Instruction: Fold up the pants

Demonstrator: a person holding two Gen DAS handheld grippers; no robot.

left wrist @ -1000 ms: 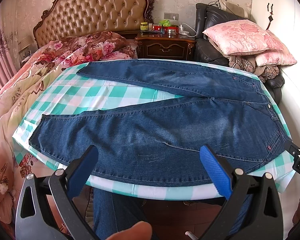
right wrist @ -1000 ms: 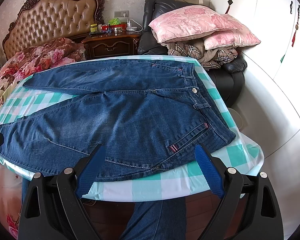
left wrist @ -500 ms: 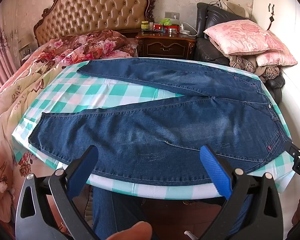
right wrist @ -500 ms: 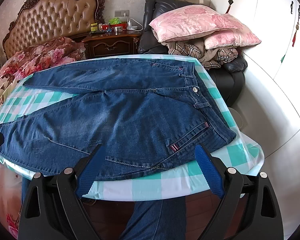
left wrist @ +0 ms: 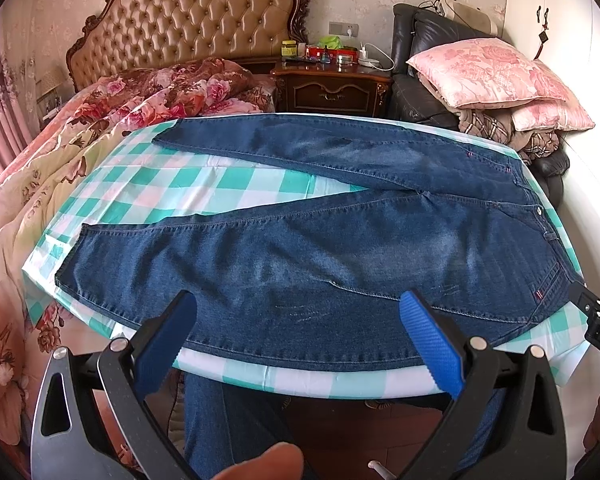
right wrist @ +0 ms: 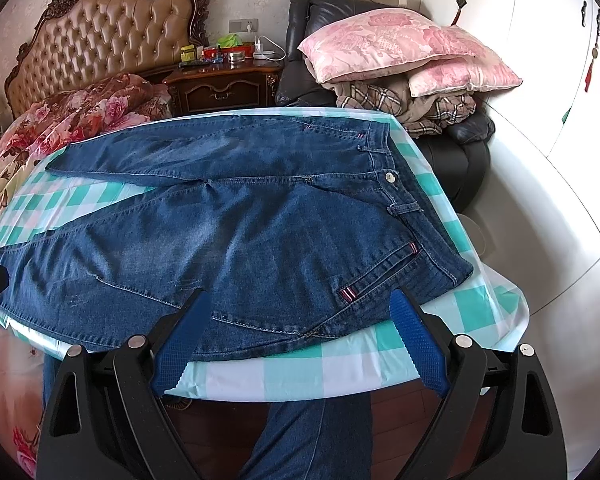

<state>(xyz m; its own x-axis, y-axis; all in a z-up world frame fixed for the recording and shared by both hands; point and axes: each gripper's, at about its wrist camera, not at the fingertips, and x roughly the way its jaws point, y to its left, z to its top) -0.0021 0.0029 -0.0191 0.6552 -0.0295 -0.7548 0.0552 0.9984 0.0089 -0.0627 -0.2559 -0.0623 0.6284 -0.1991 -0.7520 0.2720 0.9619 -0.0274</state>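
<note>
Dark blue jeans lie spread flat on a table with a green and white checked cloth. The waistband is at the right and both legs run left, splayed apart. My left gripper hovers open over the near edge of the closer leg, nothing between its blue pads. My right gripper stands open above the near hip and pocket, also holding nothing. The right gripper's tip shows at the right edge of the left wrist view.
A bed with a floral quilt lies left of the table, a wooden nightstand behind it. A black armchair with pink pillows stands at the back right. A person's jeans-clad legs are below the table's near edge.
</note>
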